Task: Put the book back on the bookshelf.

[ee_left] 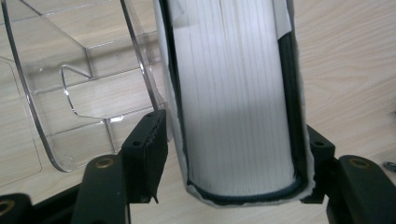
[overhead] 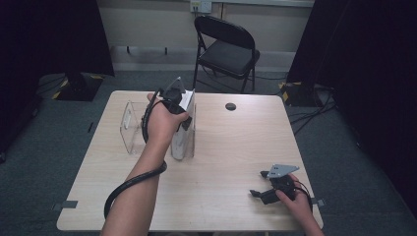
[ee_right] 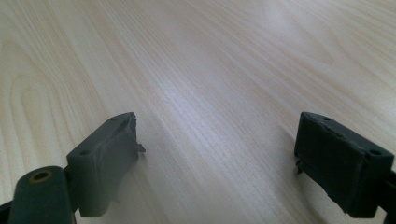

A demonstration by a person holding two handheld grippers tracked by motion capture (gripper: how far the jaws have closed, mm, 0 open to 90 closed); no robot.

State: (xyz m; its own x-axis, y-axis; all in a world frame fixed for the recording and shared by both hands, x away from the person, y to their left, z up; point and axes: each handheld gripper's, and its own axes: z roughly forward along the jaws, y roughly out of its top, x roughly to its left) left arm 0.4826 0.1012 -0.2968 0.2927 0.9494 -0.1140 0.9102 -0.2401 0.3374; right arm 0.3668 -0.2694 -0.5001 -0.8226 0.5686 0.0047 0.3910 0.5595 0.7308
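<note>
Between the left tongs (ee_left: 233, 154), slightly slack, stands a thick white-paged book (ee_left: 236, 93) beside a clear acrylic stand (ee_left: 70, 93); right tongs (ee_right: 217, 158) gape.

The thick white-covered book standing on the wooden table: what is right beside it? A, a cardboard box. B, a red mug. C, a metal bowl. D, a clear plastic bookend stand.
D: the thick white-covered book stands upright with a clear plastic bookend stand right beside it on the wooden table.
</note>
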